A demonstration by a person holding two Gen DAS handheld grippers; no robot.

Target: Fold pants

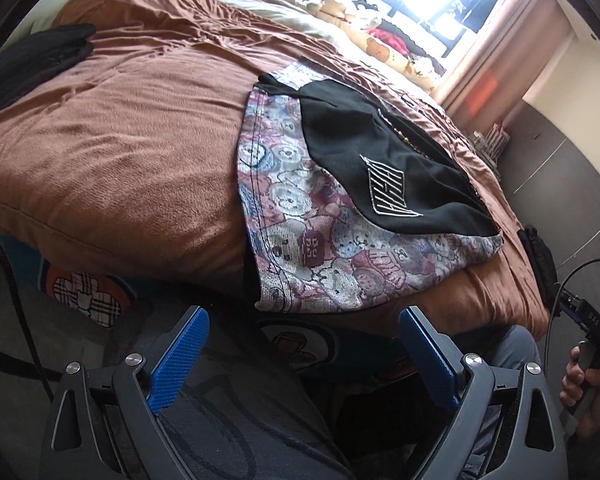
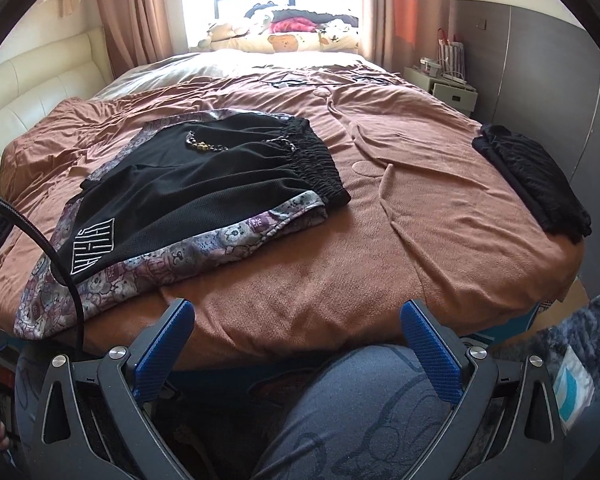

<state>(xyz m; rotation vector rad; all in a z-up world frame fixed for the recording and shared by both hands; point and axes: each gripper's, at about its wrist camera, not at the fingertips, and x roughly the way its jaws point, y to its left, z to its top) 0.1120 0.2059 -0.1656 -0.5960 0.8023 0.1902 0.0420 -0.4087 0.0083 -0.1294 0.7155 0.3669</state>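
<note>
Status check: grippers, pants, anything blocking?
Left gripper open, empty. Right gripper open, empty. Pants on the bed, untouched. Nothing blocking.

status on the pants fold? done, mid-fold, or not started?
Looks partly done: the black shorts with bear-print panels lie folded in half lengthwise on the brown bedspread, waistband at one end. In hand: nothing; the left gripper and right gripper are both open, short of the bed edge. Left: probably a crosswise fold. A folded black garment sits apart.
</note>
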